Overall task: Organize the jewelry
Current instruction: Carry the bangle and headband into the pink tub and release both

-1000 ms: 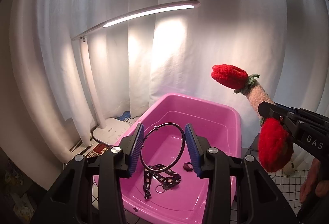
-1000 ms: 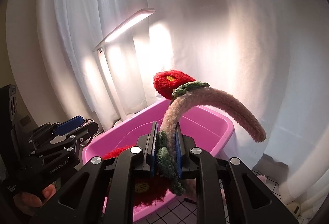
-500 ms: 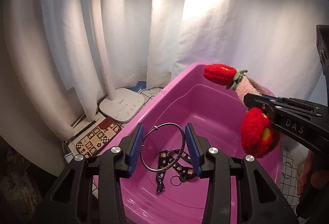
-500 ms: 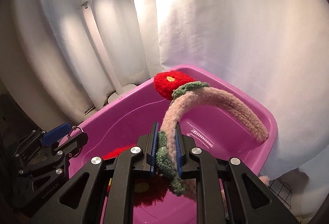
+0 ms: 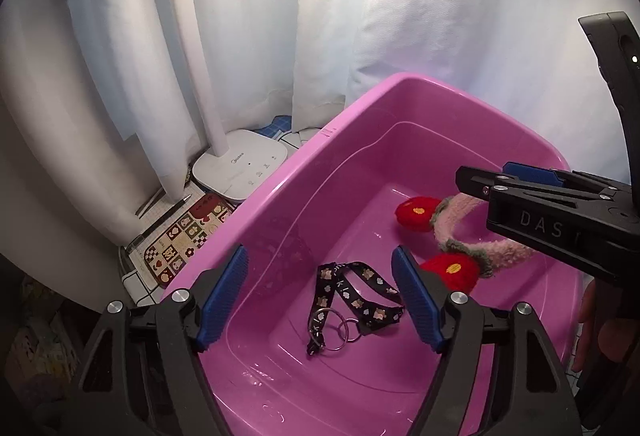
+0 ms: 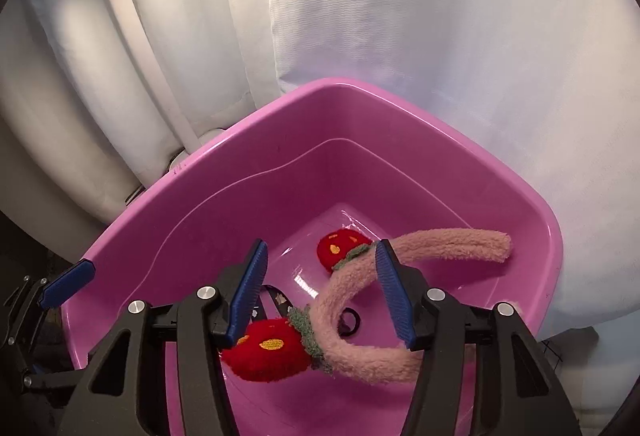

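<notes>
A pink plastic tub [image 5: 288, 180] fills both views [image 6: 224, 164]. In it lies a fuzzy pink headband with two red flowers [image 5: 460, 232], also in the right wrist view [image 6: 360, 300]. A black patterned lanyard with metal rings [image 5: 352, 296] lies on the tub floor. My left gripper [image 5: 320, 296] is open and empty above the lanyard. My right gripper [image 6: 320, 296] is open just above the headband, not holding it; it shows at the right of the left wrist view [image 5: 560, 212]. The large metal ring held earlier is not clearly visible.
A white desk lamp's base [image 5: 240, 164] and stem [image 5: 192, 48] stand left of the tub in front of white curtains [image 5: 440, 16]. A patterned mat [image 5: 180, 240] and a pen [image 5: 164, 208] lie beside the lamp base.
Both grippers lowered toward the tub and opened. The right let go of the headband, which now lies in the tub. The left let go of the large metal ring.
</notes>
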`<control>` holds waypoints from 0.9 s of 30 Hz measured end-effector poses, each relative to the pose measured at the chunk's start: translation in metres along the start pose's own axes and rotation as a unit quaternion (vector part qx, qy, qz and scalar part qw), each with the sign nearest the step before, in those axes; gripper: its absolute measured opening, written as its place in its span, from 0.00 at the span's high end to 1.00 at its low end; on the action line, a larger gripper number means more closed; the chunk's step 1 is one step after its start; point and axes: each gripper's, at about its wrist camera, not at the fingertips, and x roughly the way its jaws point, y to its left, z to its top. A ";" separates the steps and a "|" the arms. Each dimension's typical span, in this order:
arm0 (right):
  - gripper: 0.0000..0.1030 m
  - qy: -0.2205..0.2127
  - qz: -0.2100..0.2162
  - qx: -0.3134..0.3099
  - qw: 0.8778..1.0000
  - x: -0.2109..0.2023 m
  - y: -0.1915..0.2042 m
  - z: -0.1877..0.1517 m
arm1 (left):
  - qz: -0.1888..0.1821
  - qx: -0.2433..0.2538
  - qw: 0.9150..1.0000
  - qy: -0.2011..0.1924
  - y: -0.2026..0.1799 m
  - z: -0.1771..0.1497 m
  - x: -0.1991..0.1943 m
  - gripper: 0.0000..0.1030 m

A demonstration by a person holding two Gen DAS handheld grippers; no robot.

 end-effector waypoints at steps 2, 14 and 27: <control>0.47 -0.001 -0.005 0.000 1.000 -0.003 -0.002 0.001 | 0.003 0.002 1.000 -0.004 0.001 0.000 -0.003 0.27; 0.47 0.009 -0.017 0.004 1.000 0.001 -0.001 -0.008 | 0.005 -0.010 1.000 0.012 0.006 -0.007 -0.002 0.26; 0.47 0.000 -0.025 0.009 1.000 -0.018 -0.001 -0.023 | 0.001 -0.015 1.000 0.001 0.009 -0.014 -0.022 0.24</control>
